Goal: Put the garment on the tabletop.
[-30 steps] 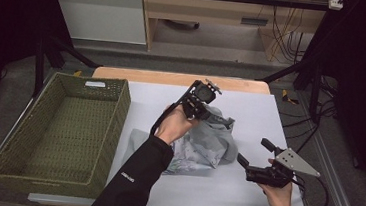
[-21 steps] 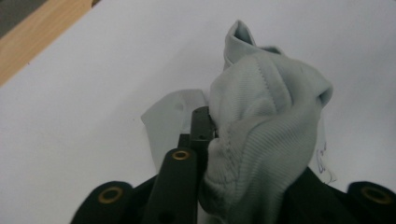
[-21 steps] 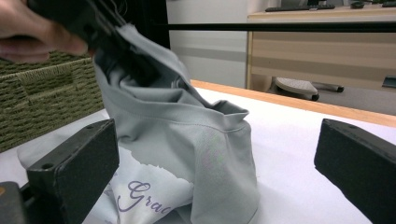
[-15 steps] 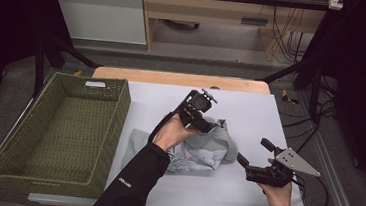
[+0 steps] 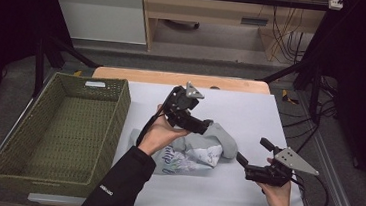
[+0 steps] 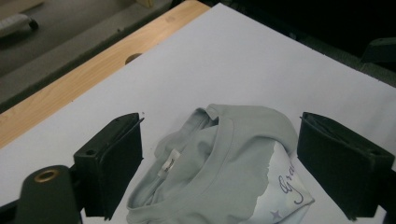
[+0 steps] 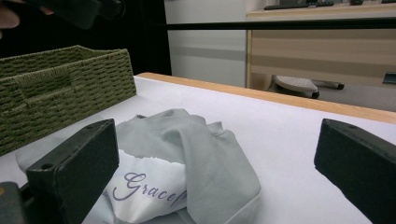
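A crumpled grey garment (image 5: 218, 138) with a white printed panel lies on the white table (image 5: 250, 111), in the middle toward the front. My left gripper (image 5: 195, 120) hovers just over its far side, open. In the left gripper view the collar and label of the garment (image 6: 219, 158) sit below and between the wide-apart jaws of the left gripper (image 6: 222, 121). To the right of the cloth, my right gripper (image 5: 253, 152) rests low, open and aimed at it. The right gripper view has the garment (image 7: 196, 149), with purple lettering, ahead of the right gripper (image 7: 217, 126), nothing between the jaws.
A green woven basket (image 5: 121, 122) stands along the table's left side, and its wall (image 7: 60, 88) appears in the right gripper view. A wooden strip (image 5: 173, 78) borders the far edge. Black frame legs and cables stand beyond the table.
My left gripper has come nearer and lower, from above the cloth's far edge to just over it. The garment has settled flatter. The right gripper has stayed put.
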`<action>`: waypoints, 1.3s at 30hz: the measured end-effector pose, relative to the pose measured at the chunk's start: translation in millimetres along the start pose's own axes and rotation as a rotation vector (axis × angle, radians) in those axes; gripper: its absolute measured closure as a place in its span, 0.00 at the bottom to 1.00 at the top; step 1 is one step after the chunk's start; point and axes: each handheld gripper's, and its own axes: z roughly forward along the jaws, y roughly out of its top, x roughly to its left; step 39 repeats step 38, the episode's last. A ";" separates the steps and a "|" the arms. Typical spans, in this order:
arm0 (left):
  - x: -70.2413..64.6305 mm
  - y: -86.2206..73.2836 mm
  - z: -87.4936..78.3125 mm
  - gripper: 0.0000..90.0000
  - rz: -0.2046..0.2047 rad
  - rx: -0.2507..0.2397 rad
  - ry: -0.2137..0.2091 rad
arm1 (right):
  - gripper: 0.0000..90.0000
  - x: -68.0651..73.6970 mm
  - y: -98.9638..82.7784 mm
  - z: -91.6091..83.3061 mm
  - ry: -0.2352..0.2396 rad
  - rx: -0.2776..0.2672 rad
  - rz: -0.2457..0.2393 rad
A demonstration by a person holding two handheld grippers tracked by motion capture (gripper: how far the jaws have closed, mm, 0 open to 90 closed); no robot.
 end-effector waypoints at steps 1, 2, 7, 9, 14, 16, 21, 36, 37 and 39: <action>0.4 -5.7 -3.3 0.14 -0.005 -0.022 -0.002 | 0.00 0.4 0.0 -0.3 -0.001 0.005 0.015; 0.8 -11.8 -6.1 0.13 -0.013 -0.047 -0.005 | 0.00 0.7 0.1 -0.1 -0.003 0.006 0.025; 0.7 -42.7 -16.5 0.11 -0.033 -0.156 -0.015 | 0.00 -1.2 -0.6 -0.3 0.000 0.005 0.009; 0.7 -54.8 -20.5 0.10 -0.046 -0.206 -0.026 | 0.00 -0.7 -0.5 -0.3 -0.004 0.007 0.016; -1.0 -85.2 -28.0 0.09 -0.078 -0.309 -0.044 | 0.00 -1.6 -1.0 0.1 0.000 0.002 0.018; -2.2 -95.6 -30.0 0.09 -0.090 -0.327 -0.044 | 0.00 -1.9 -1.2 -0.1 0.005 0.002 0.017; -0.9 -117.7 -36.2 0.08 -0.123 -0.360 -0.040 | 0.00 -2.7 -2.3 0.2 0.003 0.004 0.009; 8.2 -143.6 -48.5 0.07 -0.137 -0.393 0.013 | 0.00 -2.7 -2.2 -0.7 0.004 0.013 0.031; 8.8 -144.8 -48.2 0.07 -0.137 -0.390 0.016 | 0.00 -2.8 -2.5 -0.9 0.001 0.017 0.027; 9.5 -146.1 -48.0 0.07 -0.137 -0.388 0.018 | 0.00 -4.7 -3.3 -0.5 0.008 0.009 -0.002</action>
